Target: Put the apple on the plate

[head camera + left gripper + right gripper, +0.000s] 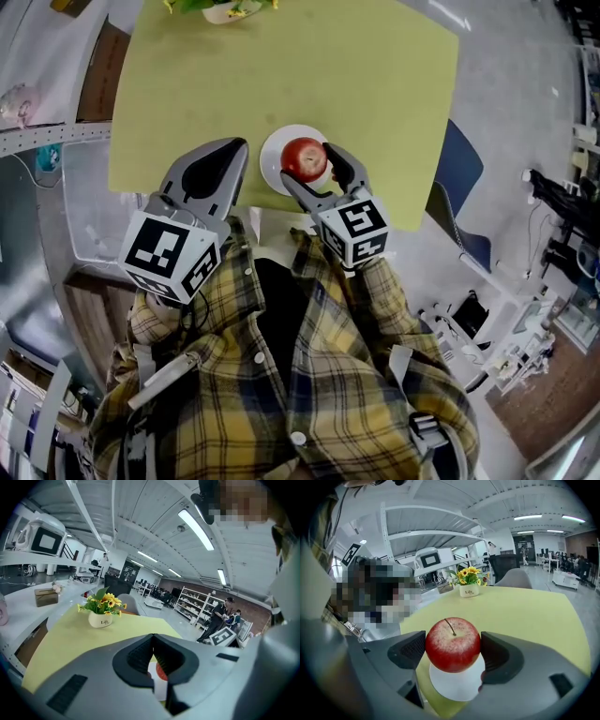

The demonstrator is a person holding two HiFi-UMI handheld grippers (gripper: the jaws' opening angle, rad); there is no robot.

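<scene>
Nearest the head camera is the person's yellow-and-navy plaid shirt [309, 394], and just beyond it are two marker cubes, one per gripper: the left cube [169, 255] and the right cube [354, 230], each with black-and-white square patterns and no readable words. The left gripper [234, 150] hangs over the near edge of the table, just left of the plate, with its two jaws pressed together and nothing between them. The right gripper [309, 164] has its jaws spread to the width of the fruit and clamped on either side of the single red apple [453, 644], which sits stem up between the ribbed pads. The apple is directly over the one white round plate [454, 686], towards its right side in the head view; whether its underside touches the plate cannot be told. The plate lies near the front edge of the yellow-green tabletop [328, 75]. At the far edge stands one white flower pot [469, 590] of yellow blooms, with small print that seems to read "Life". Beyond the table a brown box [46, 596] sits on a white counter, and two people [220, 616] stand by distant shelving.
</scene>
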